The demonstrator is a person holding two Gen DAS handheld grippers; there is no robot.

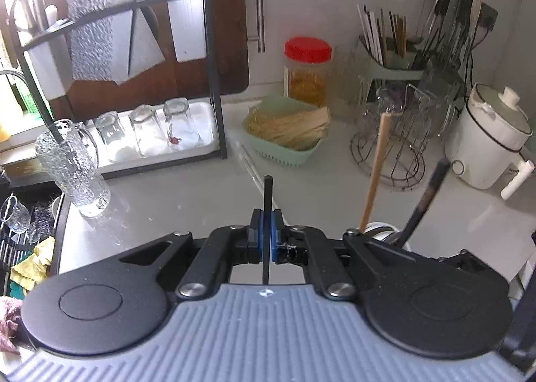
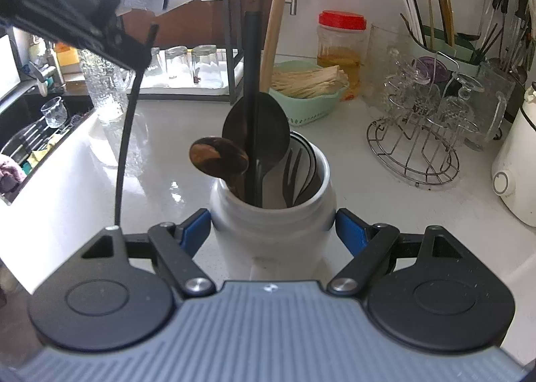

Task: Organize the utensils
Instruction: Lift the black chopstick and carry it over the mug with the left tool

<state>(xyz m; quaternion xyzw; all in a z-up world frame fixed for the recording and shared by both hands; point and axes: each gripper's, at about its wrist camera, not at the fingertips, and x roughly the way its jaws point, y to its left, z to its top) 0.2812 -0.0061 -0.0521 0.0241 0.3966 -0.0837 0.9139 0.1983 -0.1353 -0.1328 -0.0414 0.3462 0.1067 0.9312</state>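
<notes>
The left gripper [image 1: 267,231] is clamped on a thin black chopstick-like stick [image 1: 267,214], its blue pads pressed flat against both sides; the stick stands upright between them, above the pale grey countertop [image 1: 167,194]. Seen from the right wrist camera, this left gripper [image 2: 134,50] hangs up and to the left of the white ceramic utensil jar [image 2: 273,214], and the thin black stick [image 2: 125,147] drops from it in a long curve, well apart from the jar.

The right gripper [image 2: 273,231] is spread wide around the jar, one blue finger on each side of its body; whether the pads touch it cannot be told. Inside the jar stand a black-handled dark metal ladle [image 2: 256,127], a mottled brown wooden spoon [image 2: 217,157], a pale wooden handle [image 2: 274,23] and dark forks [image 2: 291,174].

Behind the jar sits a mint-green plastic basket of pale dried strands [image 2: 308,87], and behind that a red-lidded clear jar [image 2: 341,40]. To the jar's right stands a wire glass rack [image 2: 415,140].
</notes>
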